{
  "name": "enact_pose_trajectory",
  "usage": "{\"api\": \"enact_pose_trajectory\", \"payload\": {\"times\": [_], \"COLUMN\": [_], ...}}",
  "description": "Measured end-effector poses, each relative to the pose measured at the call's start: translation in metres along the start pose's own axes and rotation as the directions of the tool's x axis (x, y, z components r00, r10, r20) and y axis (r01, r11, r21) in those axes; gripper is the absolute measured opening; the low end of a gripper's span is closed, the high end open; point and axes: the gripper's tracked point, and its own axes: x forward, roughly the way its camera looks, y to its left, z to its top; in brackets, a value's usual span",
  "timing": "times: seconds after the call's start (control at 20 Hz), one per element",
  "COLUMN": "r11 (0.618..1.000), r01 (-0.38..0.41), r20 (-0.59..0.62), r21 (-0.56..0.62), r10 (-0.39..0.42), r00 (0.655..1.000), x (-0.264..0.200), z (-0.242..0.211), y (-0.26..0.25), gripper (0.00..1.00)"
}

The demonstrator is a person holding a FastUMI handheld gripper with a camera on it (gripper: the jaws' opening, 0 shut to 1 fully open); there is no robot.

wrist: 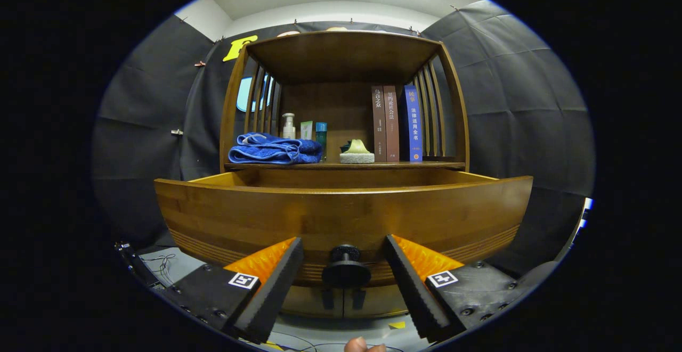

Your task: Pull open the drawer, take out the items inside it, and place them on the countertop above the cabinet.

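Claw [343, 267] fingers are spread wide, one on each side of the round knob [346, 269], not touching it. That knob sits low on the drawer [341, 216] front. The drawer is pulled out, but its inside is hidden by the tall front. It looks heavy, hard wood, so the small knob is the best place to hold. Above it, the tabletop [394, 165] carries a soft blue towel [274, 149], bottles [289, 126], a sponge [356, 153] and books [397, 123].

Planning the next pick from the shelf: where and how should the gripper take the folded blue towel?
Judging by its pose, grip the blue towel across its rolled front edge, coming straight in from the front above the open drawer. The bottles stand close behind. The gripper is open around the knob.
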Motion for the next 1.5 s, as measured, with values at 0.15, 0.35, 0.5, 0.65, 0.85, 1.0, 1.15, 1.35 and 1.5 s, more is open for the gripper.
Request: {"api": "enact_pose_trajectory", "payload": {"times": [0.15, 0.35, 0.5, 0.65, 0.85, 1.0, 1.15, 1.35, 1.5], "r11": [1.000, 1.000, 1.000, 1.000, 1.000, 0.999, 1.000, 1.000, 1.000], "r01": [0.005, 0.010, 0.016, 0.021, 0.025, 0.027, 0.026, 0.024, 0.026], "r20": [-0.010, -0.007, -0.022, -0.020, -0.025, -0.028, -0.035, -0.030, -0.030], "r21": [0.003, 0.010, 0.023, 0.023, 0.015, 0.017, 0.012, 0.005, 0.007], "r10": [-0.005, -0.010, -0.016, -0.020, -0.025, -0.027, -0.026, -0.024, -0.026], "r00": [1.000, 1.000, 1.000, 1.000, 0.999, 0.999, 0.999, 0.999, 0.999], "x": [0.006, 0.033, 0.051, 0.065, 0.085, 0.097, 0.110, 0.125, 0.136], "z": [0.003, 0.012, 0.012, 0.012, 0.011, 0.009, 0.008, 0.007, 0.007], "y": [-0.001, 0.000, 0.002, 0.002, 0.007, 0.006, 0.005, 0.004, 0.005], "gripper": [0.99, 0.99, 0.99, 0.99, 0.99, 0.99, 0.99, 0.99, 0.99]}}
